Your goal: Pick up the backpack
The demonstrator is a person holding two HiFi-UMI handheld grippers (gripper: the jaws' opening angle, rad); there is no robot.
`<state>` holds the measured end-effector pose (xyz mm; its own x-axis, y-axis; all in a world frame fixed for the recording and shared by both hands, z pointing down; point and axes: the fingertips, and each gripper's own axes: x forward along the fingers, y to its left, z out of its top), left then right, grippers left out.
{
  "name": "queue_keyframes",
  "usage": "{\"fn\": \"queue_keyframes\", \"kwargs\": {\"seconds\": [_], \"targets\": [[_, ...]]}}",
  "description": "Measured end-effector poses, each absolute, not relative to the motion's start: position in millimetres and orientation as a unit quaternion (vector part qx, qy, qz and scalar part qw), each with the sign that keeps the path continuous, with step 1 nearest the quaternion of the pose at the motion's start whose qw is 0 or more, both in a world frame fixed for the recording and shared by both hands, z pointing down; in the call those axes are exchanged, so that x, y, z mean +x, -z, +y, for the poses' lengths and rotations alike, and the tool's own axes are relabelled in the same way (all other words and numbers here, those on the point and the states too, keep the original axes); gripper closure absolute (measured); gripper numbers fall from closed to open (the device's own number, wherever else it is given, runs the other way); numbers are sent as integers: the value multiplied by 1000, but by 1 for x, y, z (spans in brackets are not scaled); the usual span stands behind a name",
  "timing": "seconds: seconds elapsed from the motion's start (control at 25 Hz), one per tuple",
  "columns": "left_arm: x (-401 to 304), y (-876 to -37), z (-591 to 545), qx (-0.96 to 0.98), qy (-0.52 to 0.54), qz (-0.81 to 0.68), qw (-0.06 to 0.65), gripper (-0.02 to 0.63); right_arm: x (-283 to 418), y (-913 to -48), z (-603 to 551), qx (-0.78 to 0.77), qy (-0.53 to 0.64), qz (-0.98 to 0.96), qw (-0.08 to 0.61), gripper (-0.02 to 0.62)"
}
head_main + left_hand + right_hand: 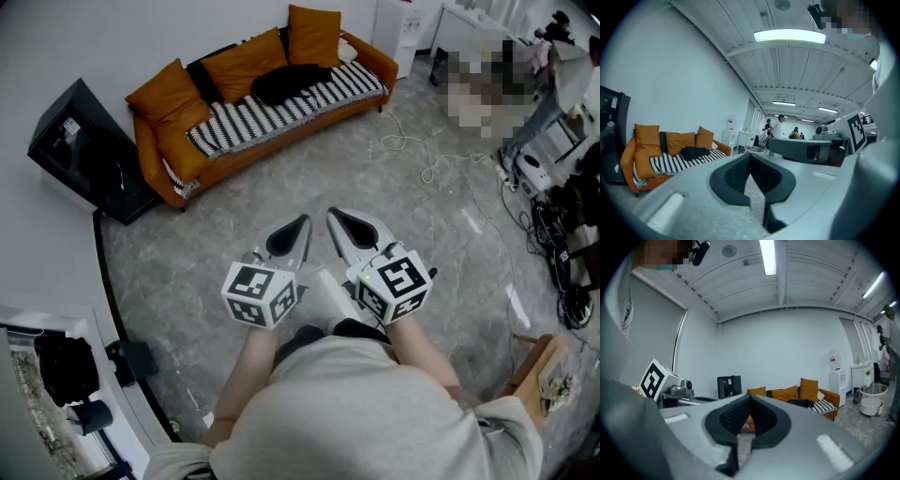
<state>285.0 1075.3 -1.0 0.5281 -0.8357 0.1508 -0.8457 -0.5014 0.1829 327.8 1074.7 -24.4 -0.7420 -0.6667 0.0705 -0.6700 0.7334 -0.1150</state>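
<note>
Backpack (291, 82) = black lump on sofa (373, 58) seat, lying on the striped throw (234, 122) betw orange cushions.

Head view: bag is well apart from the person, open floor (187, 253) betw them. L gripper (298, 228) & R gripper (339, 221) sit side by side in front of the body, both aimed roughly at the sofa. Cables (412, 145) lie on the floor to the right of the path.

L gripper view: jaws clenched together, nothing betw them. Backpack (695, 152) shows left of the jaw line, far off on the sofa (626, 161).

R gripper view: jaws also pressed together, empty. Backpack (801, 402) shows right of the jaw line, on the sofa (832, 399).

Step in hand looks like approach; grasp not started. To do it well:
- walk in, stay clear of cables
- open jaws before reaching
- soft slumped bag, so go for top handle or strap, not body fabric; handle can't be made out from here, confirm up close
- come in over the seat edge, clamp fully before lifting; 2nd gripper can support if it sags
</note>
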Motion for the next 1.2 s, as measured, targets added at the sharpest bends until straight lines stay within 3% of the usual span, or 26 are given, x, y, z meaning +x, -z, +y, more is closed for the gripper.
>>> {"fn": "queue_keyframes", "kwargs": {"seconds": [0.44,0.72,1.2], "targets": [[273,-21,1070,861,-17,-487,144,600,306,11,1066,346,-64,-935,38,594],[261,-24,1074,870,-20,-470,146,600,297,18,1068,366,-60,-929,14,594],[237,-34,1074,873,23,-440,206,598,264,-7,1067,362,-89,-927,40,594]]}}
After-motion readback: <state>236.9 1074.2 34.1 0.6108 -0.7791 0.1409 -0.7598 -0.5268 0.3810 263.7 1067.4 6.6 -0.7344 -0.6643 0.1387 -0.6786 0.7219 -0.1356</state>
